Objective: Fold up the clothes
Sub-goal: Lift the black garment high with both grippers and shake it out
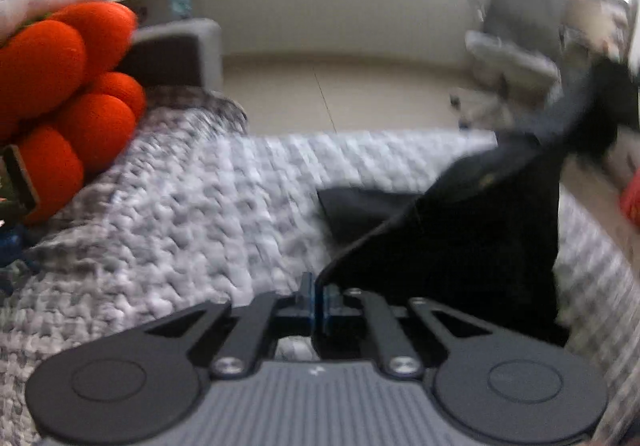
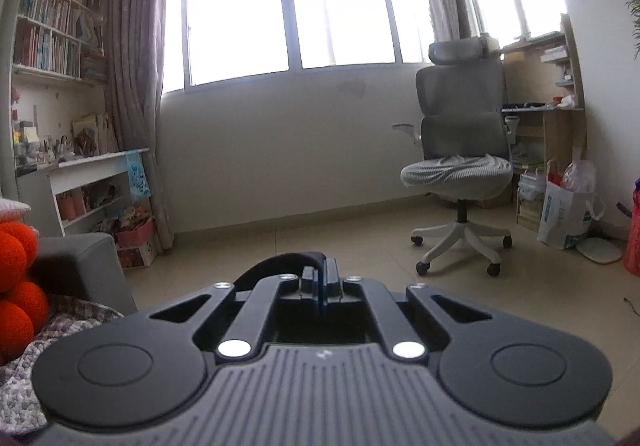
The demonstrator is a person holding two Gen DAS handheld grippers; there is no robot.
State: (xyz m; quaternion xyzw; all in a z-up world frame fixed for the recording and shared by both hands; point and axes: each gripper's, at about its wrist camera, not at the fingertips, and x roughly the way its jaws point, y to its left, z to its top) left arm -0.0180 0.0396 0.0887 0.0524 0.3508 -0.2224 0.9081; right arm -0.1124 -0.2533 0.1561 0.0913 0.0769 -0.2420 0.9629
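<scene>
Where grey knit blanket spreads, black garment atop; office chair nr window

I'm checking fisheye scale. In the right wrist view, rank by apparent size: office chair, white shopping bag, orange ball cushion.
1. office chair
2. white shopping bag and orange ball cushion: unsure, since the cushion is cropped and nearer.

A grey office chair stands by the big window. A bookshelf full of books is on the left. An orange bumpy plush toy sits on a knitted grey blanket.
</scene>
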